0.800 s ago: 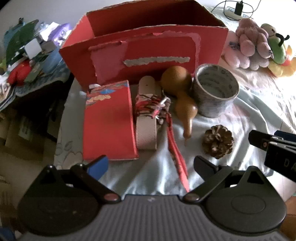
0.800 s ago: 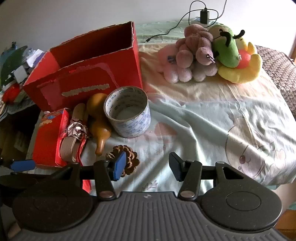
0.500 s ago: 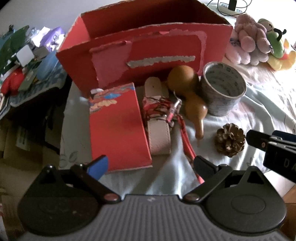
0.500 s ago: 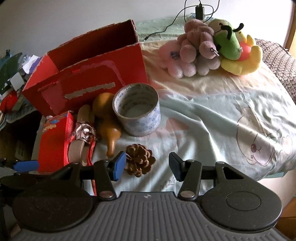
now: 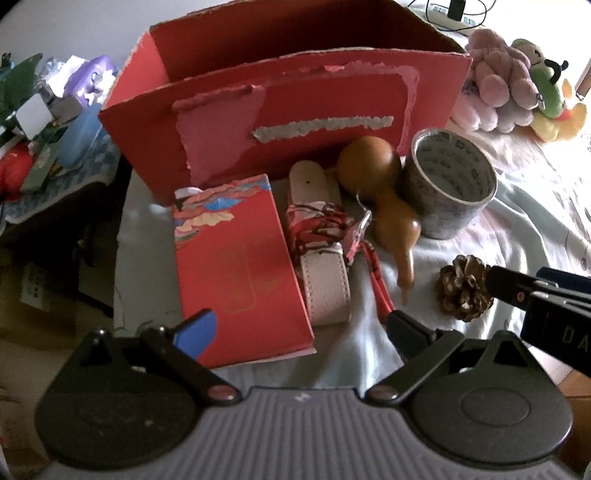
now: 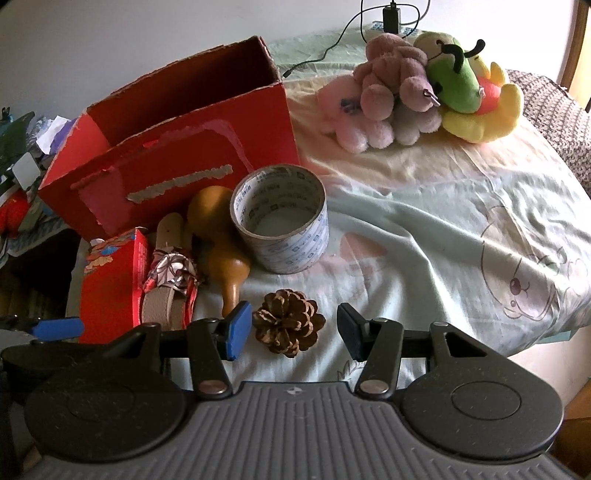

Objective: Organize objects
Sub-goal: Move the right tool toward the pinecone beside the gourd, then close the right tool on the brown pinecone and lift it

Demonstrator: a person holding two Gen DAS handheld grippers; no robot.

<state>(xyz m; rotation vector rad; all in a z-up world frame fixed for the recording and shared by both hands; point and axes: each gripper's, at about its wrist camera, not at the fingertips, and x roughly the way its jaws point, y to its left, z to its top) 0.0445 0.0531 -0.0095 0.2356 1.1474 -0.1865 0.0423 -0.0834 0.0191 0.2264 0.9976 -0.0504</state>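
Note:
An open red cardboard box (image 5: 280,122) stands at the back left of the sheet. In front of it lie a flat red packet (image 5: 236,266), a pale belt (image 5: 325,280) wrapped in patterned ribbon, a brown gourd (image 5: 376,192), a tape roll (image 5: 447,184) and a pine cone (image 5: 465,291). My left gripper (image 5: 299,328) hovers open over the near ends of the packet and belt, holding nothing. My right gripper (image 6: 291,330) is open with the pine cone (image 6: 288,325) between its fingertips; the pads do not press on it. The tape roll (image 6: 284,218) sits just beyond.
Plush toys (image 6: 417,92) lie at the back right near a charger cable (image 6: 388,18). A cluttered side table (image 5: 44,140) stands left of the sheet's edge. The sheet (image 6: 443,240) spreads to the right, with its front edge near my right gripper.
Both grippers have come closer to the objects. The right gripper shifted so the pine cone, earlier off its left finger, now sits between its fingertips. Nothing has been gripped.

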